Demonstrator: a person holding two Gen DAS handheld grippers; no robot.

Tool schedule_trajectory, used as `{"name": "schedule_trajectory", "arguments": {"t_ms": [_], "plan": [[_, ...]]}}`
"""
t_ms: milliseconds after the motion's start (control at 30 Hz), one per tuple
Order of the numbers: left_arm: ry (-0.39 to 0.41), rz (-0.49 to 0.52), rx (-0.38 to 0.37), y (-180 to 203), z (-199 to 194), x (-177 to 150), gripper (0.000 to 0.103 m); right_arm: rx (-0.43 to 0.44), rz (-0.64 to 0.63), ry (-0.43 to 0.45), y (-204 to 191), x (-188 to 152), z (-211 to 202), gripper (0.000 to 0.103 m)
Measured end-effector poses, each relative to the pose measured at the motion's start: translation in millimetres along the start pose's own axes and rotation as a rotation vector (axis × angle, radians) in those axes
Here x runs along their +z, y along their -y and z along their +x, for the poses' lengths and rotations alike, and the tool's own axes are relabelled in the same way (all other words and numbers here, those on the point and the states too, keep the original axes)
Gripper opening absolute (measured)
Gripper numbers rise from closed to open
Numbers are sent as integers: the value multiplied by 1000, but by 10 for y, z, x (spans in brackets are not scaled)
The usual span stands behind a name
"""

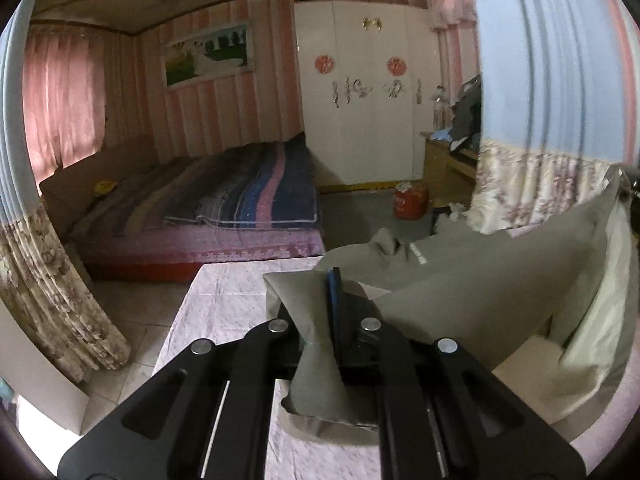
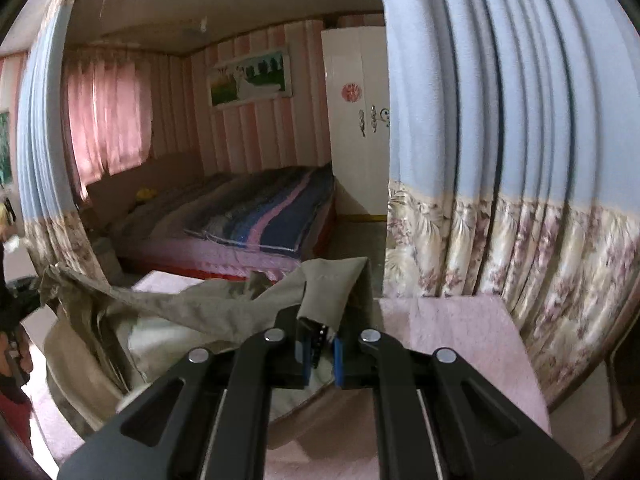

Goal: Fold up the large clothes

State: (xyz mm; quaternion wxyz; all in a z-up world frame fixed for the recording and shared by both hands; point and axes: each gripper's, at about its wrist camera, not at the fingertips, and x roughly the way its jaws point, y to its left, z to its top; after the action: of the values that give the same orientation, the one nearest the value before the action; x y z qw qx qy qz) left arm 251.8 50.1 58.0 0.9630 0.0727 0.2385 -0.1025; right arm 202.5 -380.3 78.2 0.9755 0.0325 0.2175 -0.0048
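My left tongs (image 1: 334,300) pinch one corner of the gray coat (image 1: 480,280) and my right tongs (image 2: 320,344) pinch another, low in each frame. I hold it stretched above the tabletop (image 1: 224,300) so it folds flat.

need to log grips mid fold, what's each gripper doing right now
left gripper: closed on the grey-green garment
right gripper: closed on another edge of the same garment

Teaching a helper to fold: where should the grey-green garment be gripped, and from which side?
Grip the grey-green garment at its two corners, coming in from the near side of the table. The left gripper and the right gripper each pinch one there, and the cloth hangs spread between them.
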Motion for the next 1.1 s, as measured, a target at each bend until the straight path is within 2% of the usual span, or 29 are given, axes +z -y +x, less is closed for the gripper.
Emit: {"name": "schedule_trajectory", "arguments": {"t_ms": [133,267,400,567,667,733,767,833,933,967,1000,1100], "plan": [[-69,25,13,43,557,-27,7,-55,-58,-105,11,-51,596,7],[-136,22,11,68,1094,-108,7,-84,-83,-155,57,-148,971,7],[-194,12,8,83,1516,-194,7,-80,-43,-220,198,-282,1383,8],[-285,35,21,141,1999,-393,10,-80,-41,-324,269,-628,1858,10],[-323,35,23,134,2122,-496,16,-43,-31,-362,315,-760,2009,20],[-334,28,15,112,2153,-519,20,7,-7,-356,351,-772,1995,33],[-332,22,13,98,2139,-508,25,35,13,-342,370,-748,1940,37],[-328,8,-2,96,2094,-483,39,77,50,-298,395,-678,1780,57],[-301,-7,-23,80,1939,-394,72,132,84,-224,402,-552,1480,62],[-279,2,-1,85,1869,-365,88,137,81,-210,405,-525,1392,62],[-238,27,56,93,1758,-322,98,130,74,-203,406,-498,1343,62],[-189,50,86,32,1536,-241,99,112,56,-201,417,-511,1206,62]]}}
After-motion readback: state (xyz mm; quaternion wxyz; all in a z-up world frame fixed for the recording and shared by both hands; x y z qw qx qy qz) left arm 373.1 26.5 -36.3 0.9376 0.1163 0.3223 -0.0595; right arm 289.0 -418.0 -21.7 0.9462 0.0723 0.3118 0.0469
